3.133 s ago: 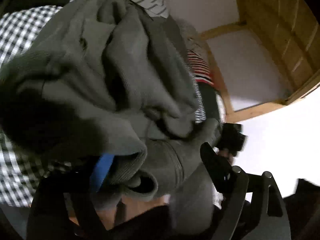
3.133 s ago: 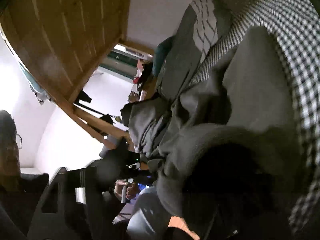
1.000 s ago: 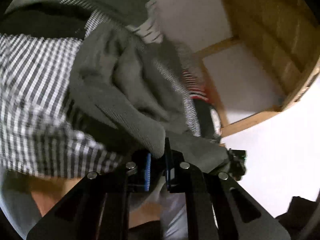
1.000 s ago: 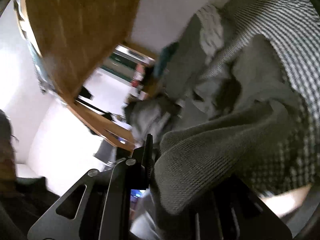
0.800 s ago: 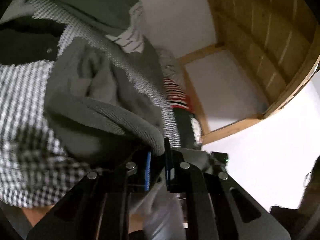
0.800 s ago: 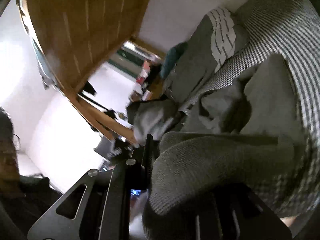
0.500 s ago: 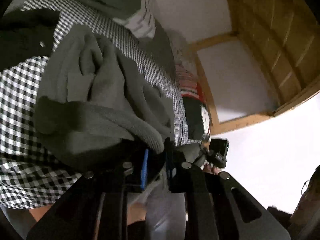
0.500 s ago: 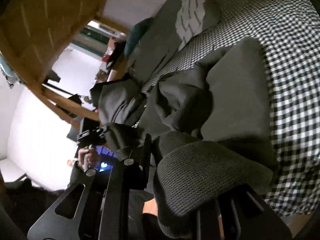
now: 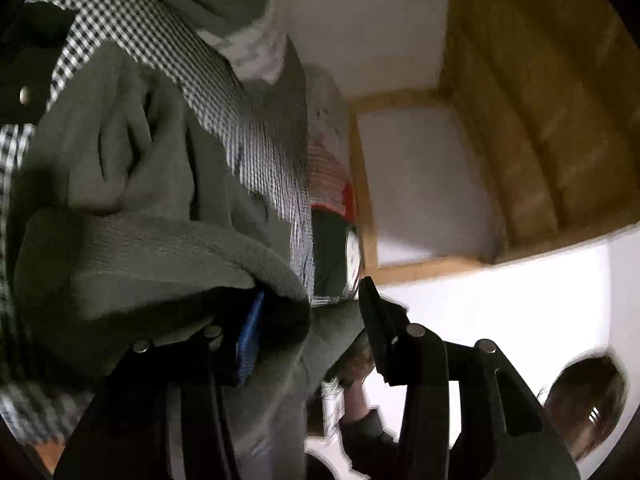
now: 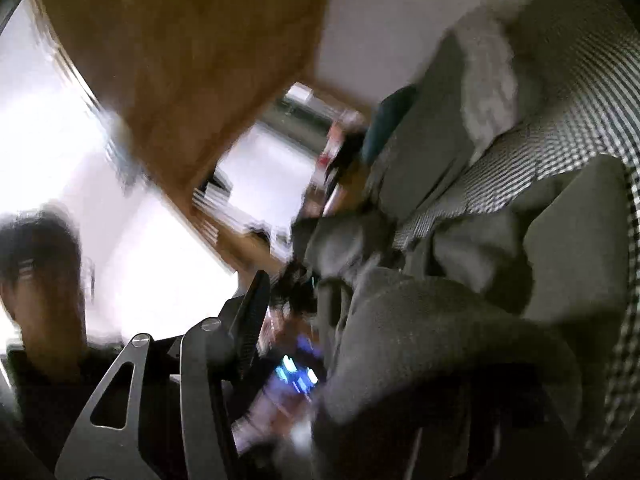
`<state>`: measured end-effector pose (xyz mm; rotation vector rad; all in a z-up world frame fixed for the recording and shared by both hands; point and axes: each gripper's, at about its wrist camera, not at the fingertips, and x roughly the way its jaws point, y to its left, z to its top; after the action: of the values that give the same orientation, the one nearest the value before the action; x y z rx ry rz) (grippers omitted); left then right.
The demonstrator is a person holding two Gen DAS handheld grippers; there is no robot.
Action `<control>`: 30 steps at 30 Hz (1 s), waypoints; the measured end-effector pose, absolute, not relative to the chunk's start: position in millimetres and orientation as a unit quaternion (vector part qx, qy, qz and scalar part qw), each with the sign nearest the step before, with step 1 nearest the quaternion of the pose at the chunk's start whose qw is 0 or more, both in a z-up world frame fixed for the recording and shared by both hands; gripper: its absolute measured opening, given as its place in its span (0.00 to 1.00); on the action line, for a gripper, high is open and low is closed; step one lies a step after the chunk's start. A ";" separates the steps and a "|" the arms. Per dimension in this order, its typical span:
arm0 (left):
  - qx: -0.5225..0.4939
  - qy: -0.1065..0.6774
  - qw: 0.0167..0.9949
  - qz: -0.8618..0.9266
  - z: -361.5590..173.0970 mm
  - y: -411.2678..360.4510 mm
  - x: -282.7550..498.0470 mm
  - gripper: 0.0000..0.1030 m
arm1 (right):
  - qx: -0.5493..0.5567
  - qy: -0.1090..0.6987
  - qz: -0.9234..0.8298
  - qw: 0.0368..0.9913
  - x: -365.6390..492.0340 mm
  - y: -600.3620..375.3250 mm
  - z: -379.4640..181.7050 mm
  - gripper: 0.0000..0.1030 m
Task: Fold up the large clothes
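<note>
one grey knit garment (image 9: 132, 248) lies bunched on one black-and-white checked bedspread (image 9: 224, 96), its thick ribbed hem draped over both tools. two grippers: the left gripper (image 9: 308, 312) has just been opening, jaws apart, hem resting on the blue-padded finger; the right gripper (image 10: 340, 320) has also just been opening, its one visible finger clear of the cloth. two pillows (image 10: 432, 128) at the bedspread's far end
</note>
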<state>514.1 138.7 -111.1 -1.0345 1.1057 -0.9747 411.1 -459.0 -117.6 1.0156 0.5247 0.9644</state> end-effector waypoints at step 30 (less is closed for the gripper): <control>-0.386 0.544 0.671 -0.322 -189.4 122.1 588.9 0.64 | 0.430 0.447 0.300 0.725 409.9 -449.2 -198.8 0.97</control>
<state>588.9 122.1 -189.4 -0.8700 1.2258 -0.7262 409.9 -449.2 -198.8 0.9484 0.9863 0.6613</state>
